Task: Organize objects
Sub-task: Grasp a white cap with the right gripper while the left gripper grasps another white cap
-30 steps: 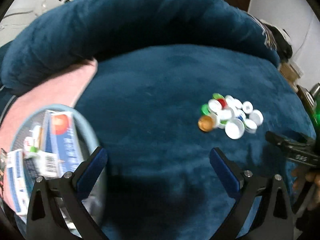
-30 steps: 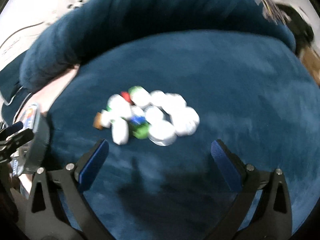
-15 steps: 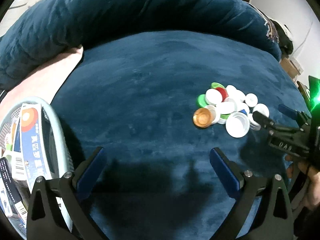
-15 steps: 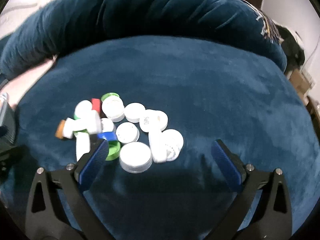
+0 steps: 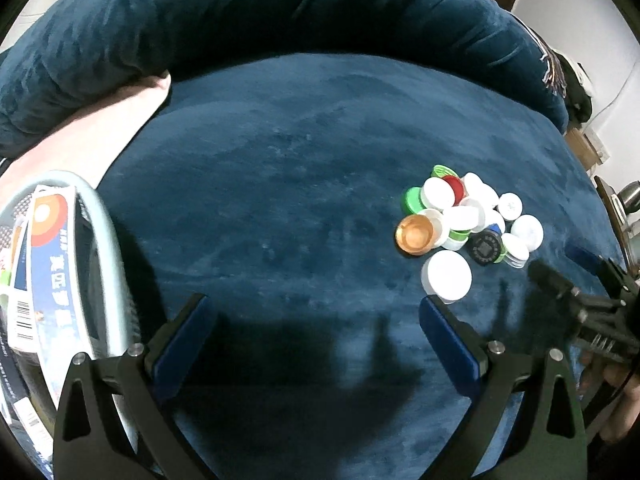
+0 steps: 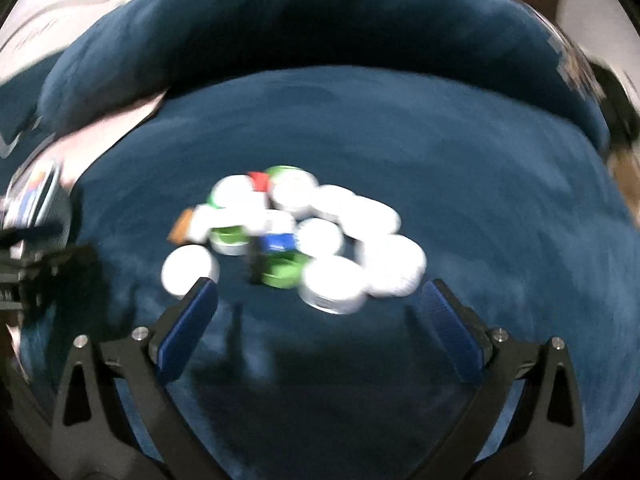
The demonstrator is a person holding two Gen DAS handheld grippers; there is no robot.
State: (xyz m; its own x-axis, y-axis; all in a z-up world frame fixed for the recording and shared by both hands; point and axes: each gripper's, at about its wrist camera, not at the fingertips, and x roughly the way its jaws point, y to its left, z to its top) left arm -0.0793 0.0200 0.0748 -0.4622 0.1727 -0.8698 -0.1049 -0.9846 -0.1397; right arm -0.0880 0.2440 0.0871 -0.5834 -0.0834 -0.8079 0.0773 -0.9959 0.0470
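Both tongs are gaping wide and gripping nothing: the left gripper is hovering over bare dark blue plush cushion, the right gripper just short of the heap of mostly white plastic bottle caps. Only the left view is showing the pale blue mesh basket of cardboard boxes and a copper-coloured cap clearly; the right view is blurring everything.
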